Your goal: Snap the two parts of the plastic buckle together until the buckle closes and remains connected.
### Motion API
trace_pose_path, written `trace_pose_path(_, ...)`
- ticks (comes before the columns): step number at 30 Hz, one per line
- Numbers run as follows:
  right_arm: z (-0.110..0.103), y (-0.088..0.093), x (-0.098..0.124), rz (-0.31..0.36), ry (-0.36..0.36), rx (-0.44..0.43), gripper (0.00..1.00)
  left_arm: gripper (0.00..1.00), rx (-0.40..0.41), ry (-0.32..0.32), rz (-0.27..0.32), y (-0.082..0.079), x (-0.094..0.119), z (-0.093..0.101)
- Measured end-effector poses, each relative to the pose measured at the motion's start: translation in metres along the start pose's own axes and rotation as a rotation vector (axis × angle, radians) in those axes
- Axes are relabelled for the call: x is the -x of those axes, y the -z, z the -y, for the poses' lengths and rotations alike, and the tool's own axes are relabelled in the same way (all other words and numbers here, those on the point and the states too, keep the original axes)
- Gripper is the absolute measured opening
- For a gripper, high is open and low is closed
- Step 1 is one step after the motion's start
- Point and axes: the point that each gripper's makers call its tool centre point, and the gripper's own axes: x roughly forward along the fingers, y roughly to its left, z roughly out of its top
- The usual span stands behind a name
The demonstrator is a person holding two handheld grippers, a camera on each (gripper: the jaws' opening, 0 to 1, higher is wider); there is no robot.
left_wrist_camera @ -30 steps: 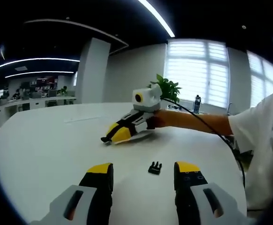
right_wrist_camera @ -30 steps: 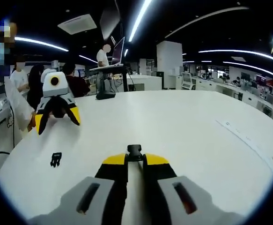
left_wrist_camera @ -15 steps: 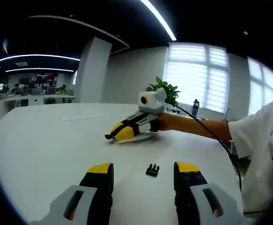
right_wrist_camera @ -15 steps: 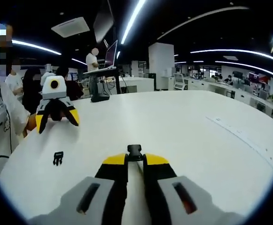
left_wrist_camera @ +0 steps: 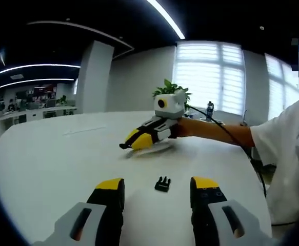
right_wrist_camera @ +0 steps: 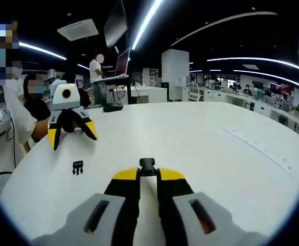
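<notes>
Yellow-tipped jaws of our right gripper are pinched together on one buckle half, a small black piece poking out past the tips. Our left gripper has its jaws wide apart w/ nothing between them; the pronged buckle half lies loose on the table just ahead of that gap, near the edge closest to us. Seen from the right gripper view, that same piece sits off to the left, just below the left gripper. Vs a sec ago the pronged half sits nearer the middle of the left gap, and in the right view the left gripper and the loose piece have drifted toward centre, so both hands seem to be converging. We judge the task as early: one half gripped, the other not yet picked up, nothing mated. Next step prob needs the left jaws closed on the prongs' body, leaving the prongs free. Table is white, broad, glossy. Room is open-plan office: ceiling light strips, blinds, potted plant, bottle, people standing at back.
</notes>
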Motion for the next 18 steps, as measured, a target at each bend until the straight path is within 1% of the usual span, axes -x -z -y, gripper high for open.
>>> trace_pose_path(8, -0.014, -0.005, 0.013, 0.016, -0.009, 0.017, 0.11, 0.51, -0.005, 0.003, -0.011, -0.001, -0.005, -0.001)
trace_pose_path(14, -0.019, -0.009, 0.019, 0.023, -0.002, 0.037, 0.11, 0.51, -0.013, 0.013, -0.039, 0.002, -0.013, 0.0)
trace_pose_path(18, -0.02, -0.008, 0.021, 0.024, 0.004, 0.038, 0.11, 0.51, -0.027, 0.02, -0.063, 0.005, -0.017, 0.001)
